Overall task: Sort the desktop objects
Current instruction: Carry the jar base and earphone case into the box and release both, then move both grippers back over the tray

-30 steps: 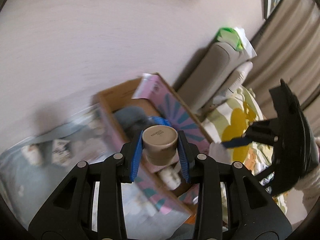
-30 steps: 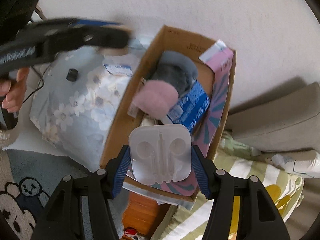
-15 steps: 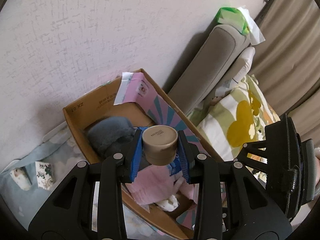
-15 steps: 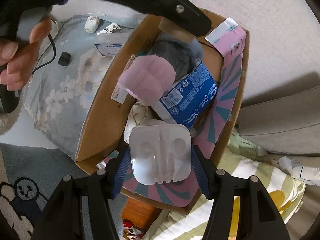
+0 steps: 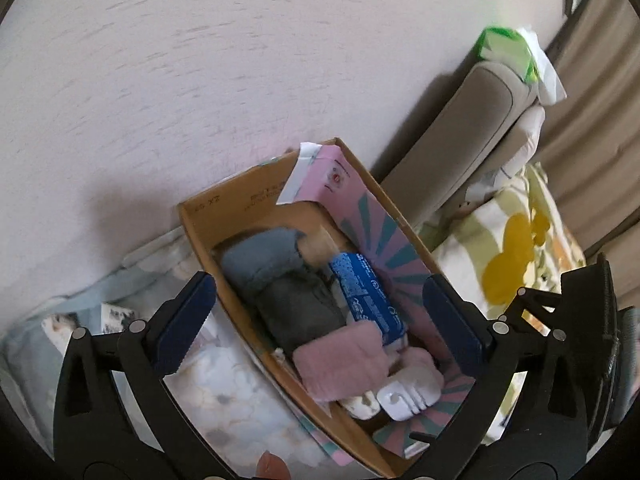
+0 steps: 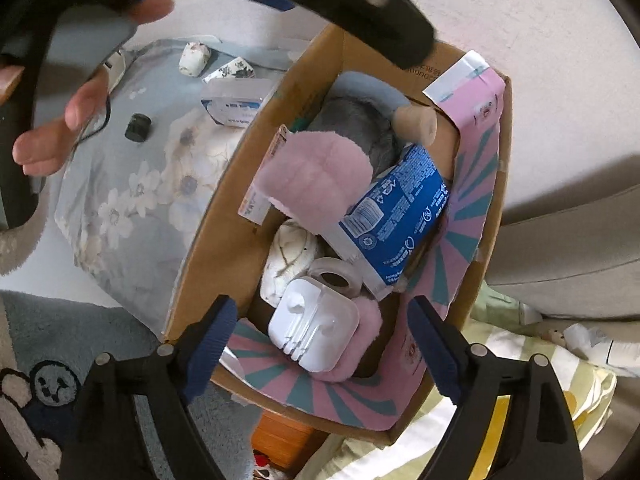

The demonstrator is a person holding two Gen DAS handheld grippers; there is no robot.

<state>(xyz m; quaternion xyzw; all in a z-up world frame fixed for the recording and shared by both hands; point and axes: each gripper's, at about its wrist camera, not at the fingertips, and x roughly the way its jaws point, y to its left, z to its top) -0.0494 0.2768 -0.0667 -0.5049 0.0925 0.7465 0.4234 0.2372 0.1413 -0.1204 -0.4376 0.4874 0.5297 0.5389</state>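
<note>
A cardboard box (image 5: 208,248) (image 6: 208,232) stands against the wall, holding soft toys and a blue carton (image 5: 368,296) (image 6: 400,216). The beige jar (image 5: 316,244) (image 6: 416,122) lies on its side at the box's far end, beside the grey plush (image 5: 288,296). My left gripper (image 5: 318,284) hangs over the box, its jaws opening wide with nothing between them. The white earphone case (image 6: 314,324) (image 5: 408,396) rests on a pink fluffy thing at the near end. Above it my right gripper (image 6: 322,302) has its jaws opening, and the pads are clear of the case.
Left of the box a floral cloth (image 6: 132,184) carries a black cap (image 6: 138,128), a small white box (image 6: 236,104) and two patterned pieces (image 6: 194,58). A grey sofa (image 5: 460,132) and a yellow-patterned blanket (image 5: 516,248) lie on the right. A hand (image 6: 60,128) holds the left gripper.
Both grippers have opened. The beige jar has dropped from the left one into the box's far end, and the earphone case has dropped from the right one into the near end. Both sank slightly.
</note>
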